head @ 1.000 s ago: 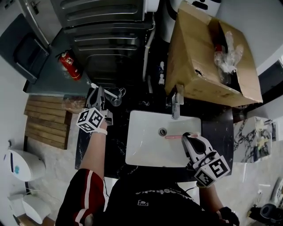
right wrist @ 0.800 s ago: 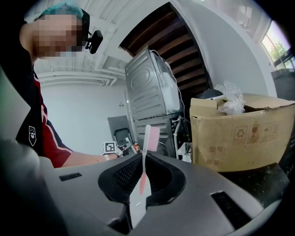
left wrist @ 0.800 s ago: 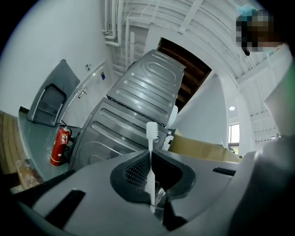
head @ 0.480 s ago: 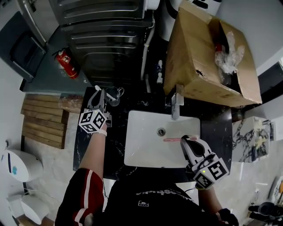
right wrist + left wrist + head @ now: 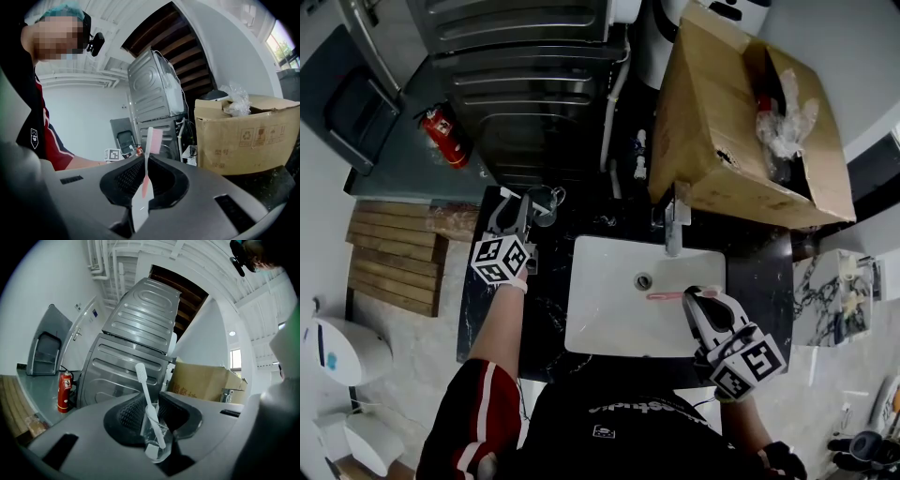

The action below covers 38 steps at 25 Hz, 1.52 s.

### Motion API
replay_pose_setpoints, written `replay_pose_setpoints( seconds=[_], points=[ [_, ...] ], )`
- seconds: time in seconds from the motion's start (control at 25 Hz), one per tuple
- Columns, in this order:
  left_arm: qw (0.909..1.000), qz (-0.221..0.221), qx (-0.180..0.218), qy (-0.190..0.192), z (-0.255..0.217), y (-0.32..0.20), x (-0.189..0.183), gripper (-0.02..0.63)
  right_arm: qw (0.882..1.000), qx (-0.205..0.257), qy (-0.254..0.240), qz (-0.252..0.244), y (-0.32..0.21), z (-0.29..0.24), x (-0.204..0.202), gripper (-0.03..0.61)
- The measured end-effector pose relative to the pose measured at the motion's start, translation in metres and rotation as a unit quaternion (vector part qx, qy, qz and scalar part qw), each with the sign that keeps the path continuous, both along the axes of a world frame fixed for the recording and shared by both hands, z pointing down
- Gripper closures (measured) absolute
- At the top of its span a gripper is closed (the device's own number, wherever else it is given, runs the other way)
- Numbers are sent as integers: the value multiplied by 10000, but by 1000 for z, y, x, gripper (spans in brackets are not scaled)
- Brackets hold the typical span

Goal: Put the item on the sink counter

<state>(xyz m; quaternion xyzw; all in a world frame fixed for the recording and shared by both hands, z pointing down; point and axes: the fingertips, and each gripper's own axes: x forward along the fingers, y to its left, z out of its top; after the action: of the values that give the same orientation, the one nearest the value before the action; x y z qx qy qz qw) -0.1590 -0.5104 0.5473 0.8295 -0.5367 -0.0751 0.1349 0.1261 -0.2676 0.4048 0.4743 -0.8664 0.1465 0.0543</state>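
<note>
Left arm: the forearm reaches from 6 o'clock toward 12 in the head view. The left gripper [image 5: 514, 210] is held level over the black counter [image 5: 546, 314], at 10 o'clock from the sink basin [image 5: 609, 319]. Its jaws have just been opening and stand apart. The glass cup [image 5: 157, 434] with the white toothbrush [image 5: 146, 392] stands upright between them, and the left pad is clear of the glass. The cup is at the counter's far-left corner.

Right arm: the right gripper [image 5: 145, 180] is at the basin's 4 o'clock edge and points toward 11 o'clock. Its jaws are clamped on the handle of the pink toothbrush [image 5: 150, 150], which extends over the basin toward 9 o'clock.

Change from a second ago: the left jaws were closed and are now parted. The cup is in the same place. The right gripper has kept its position and its grip.
</note>
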Motion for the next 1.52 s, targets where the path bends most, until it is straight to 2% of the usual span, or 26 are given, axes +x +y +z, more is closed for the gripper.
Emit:
replay_pose_setpoints(
  seconds=[0.12, 0.28, 0.52, 0.68, 0.8, 0.96, 1.08, 1.2, 1.36, 1.52],
  points=[
    [9999, 26, -83, -51, 4, 3, 1, 472, 9998, -57, 193, 10, 5, 5, 5, 528],
    [9998, 34, -153, -154, 6, 10, 1, 403, 9998, -21, 181, 5, 8, 2, 7, 528],
    [9997, -28, -198, -142, 4, 29, -1, 399, 9999, 80, 133, -18, 10, -3, 9, 528],
    [9999, 0, 30, -120, -16, 51, 0, 400, 9998, 153, 100, -97, 11, -7, 8, 528],
    [9990, 105, 271, -345, -36, 71, 6, 408, 9996, 199, 57, -178, 11, -9, 6, 528],
    [9916, 463, 779, -919, -74, 98, 31, 426, 9993, 280, -27, -262, 10, -12, 3, 528],
    [9834, 855, 1134, -1131, -107, 118, 59, 426, 9989, 360, -76, -279, 9, -16, 4, 528],
    [9754, 1290, 1350, -1175, -135, 137, 86, 426, 9985, 439, -139, -280, 10, -20, 6, 528],
    [9656, 1778, 1413, -1269, -156, 161, 118, 432, 9982, 505, -209, -252, 14, -24, 11, 528],
    [9631, 2129, 1296, -1012, -166, 181, 137, 516, 9981, 520, -262, -212, 16, -25, 17, 528]
  ],
)
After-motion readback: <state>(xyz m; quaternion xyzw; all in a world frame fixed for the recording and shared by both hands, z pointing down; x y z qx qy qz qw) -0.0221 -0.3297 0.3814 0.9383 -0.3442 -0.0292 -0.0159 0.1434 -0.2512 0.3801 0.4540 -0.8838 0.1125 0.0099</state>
